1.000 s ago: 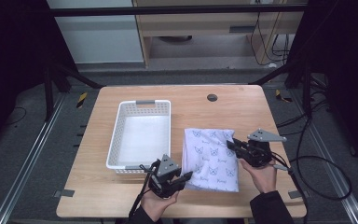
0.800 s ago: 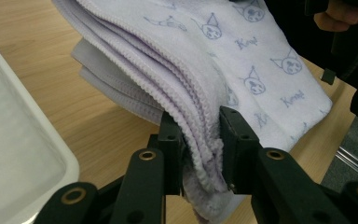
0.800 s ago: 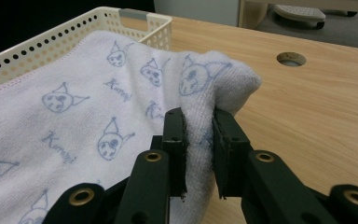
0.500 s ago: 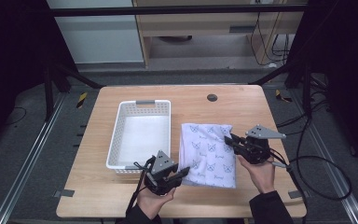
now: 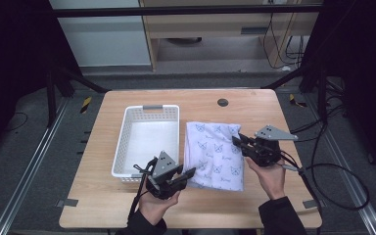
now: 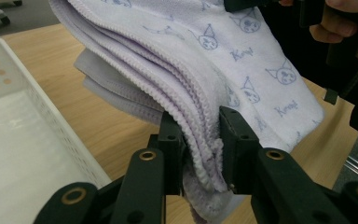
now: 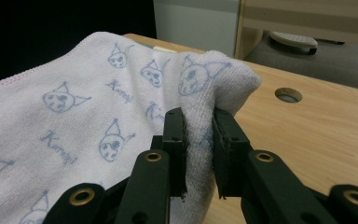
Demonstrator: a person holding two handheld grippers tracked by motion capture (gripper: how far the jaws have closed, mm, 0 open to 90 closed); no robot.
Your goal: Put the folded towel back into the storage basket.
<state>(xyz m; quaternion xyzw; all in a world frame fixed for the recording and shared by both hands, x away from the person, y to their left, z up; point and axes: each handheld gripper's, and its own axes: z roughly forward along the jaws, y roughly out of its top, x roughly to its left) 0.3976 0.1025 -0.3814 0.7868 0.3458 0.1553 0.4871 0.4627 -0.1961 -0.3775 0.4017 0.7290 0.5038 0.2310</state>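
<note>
You hold a hand-held gripper in each hand over a light wooden tabletop (image 5: 215,208), and both are clamped on the same folded towel (image 5: 214,154), white to pale lilac and printed with small blue cat faces. The towel lies right of the tabletop's middle, running from near the centre toward the front edge, with its left side just beside a white perforated basket (image 5: 125,142). Your left hand-held gripper (image 5: 190,173) sits near the front edge, and its jaws are pressed together on the towel's front left corner. In the left gripper view, that left hand-held gripper (image 6: 200,144) pinches several stacked, stitched layers of the towel (image 6: 242,60), which lift clear of the wood there, with the basket (image 6: 14,154) at the left. Your right hand-held gripper (image 5: 236,140) grips the towel's right edge, toward its far corner. In the right gripper view, the right hand-held gripper (image 7: 198,154) squeezes a bunched fold of the towel (image 7: 65,121), which rises into a soft peak above the jaws. A round hole (image 5: 222,102) is set into the tabletop near its far edge, well apart from the towel.
</note>
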